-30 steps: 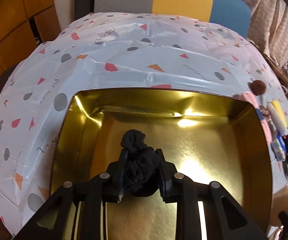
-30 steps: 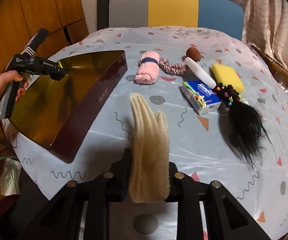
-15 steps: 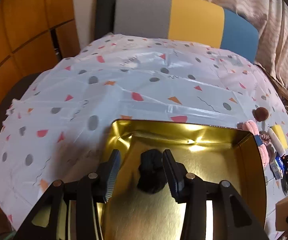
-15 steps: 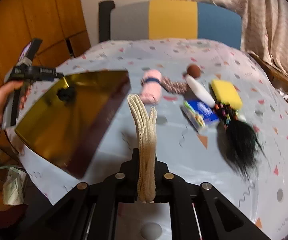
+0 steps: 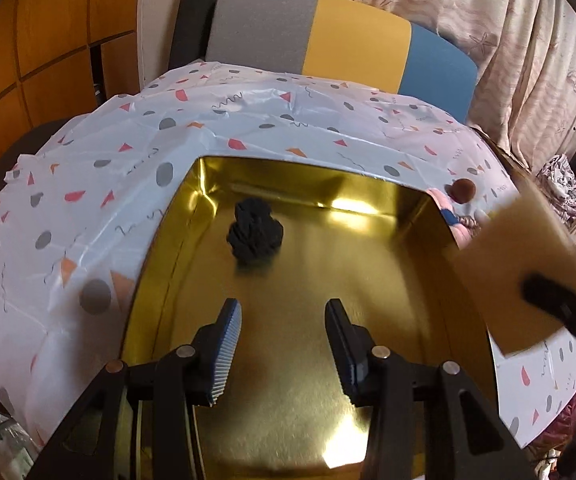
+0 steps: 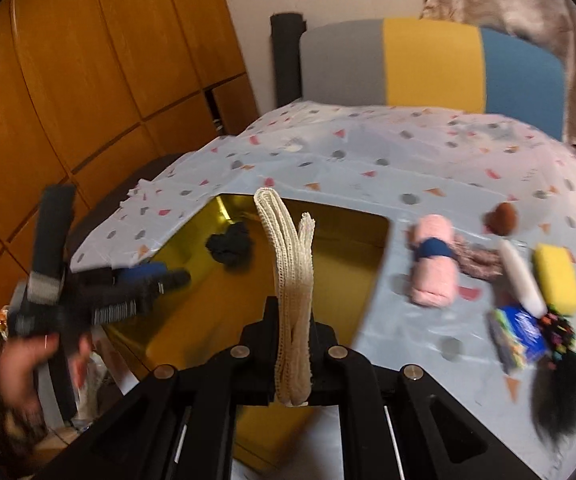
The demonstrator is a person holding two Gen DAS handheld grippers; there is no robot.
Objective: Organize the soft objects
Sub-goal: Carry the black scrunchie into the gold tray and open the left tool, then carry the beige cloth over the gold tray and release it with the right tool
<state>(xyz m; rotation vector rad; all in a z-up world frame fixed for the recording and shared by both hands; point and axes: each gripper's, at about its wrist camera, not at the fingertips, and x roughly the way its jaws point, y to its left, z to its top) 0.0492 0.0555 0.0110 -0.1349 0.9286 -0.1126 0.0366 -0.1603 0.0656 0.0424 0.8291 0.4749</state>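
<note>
A crumpled black cloth (image 5: 254,232) lies loose on the floor of the gold tray (image 5: 367,280), near its far left corner. My left gripper (image 5: 284,312) hangs open above the tray's near half, short of the cloth, with nothing between its pads. My right gripper (image 6: 291,320) is shut on a folded cream knitted cloth (image 6: 288,264) that stands upright over the tray's (image 6: 216,300) right part. The left wrist view shows that cream cloth (image 5: 519,272) blurred at the tray's right edge. The black cloth (image 6: 230,246) and the hand-held left gripper (image 6: 140,288) also show in the right wrist view.
On the patterned tablecloth right of the tray lie a pink rolled towel (image 6: 433,264), a brown ball (image 6: 501,218), a scrunchie (image 6: 477,260), a white tube (image 6: 521,280), a yellow sponge (image 6: 557,276), a blue packet (image 6: 521,334) and a black hairpiece (image 6: 559,384). A chair back (image 6: 427,64) stands behind the table.
My left gripper opened, let the black cloth go into the tray and drew back from it. My right gripper lifted the cream cloth and carried it left over the tray.
</note>
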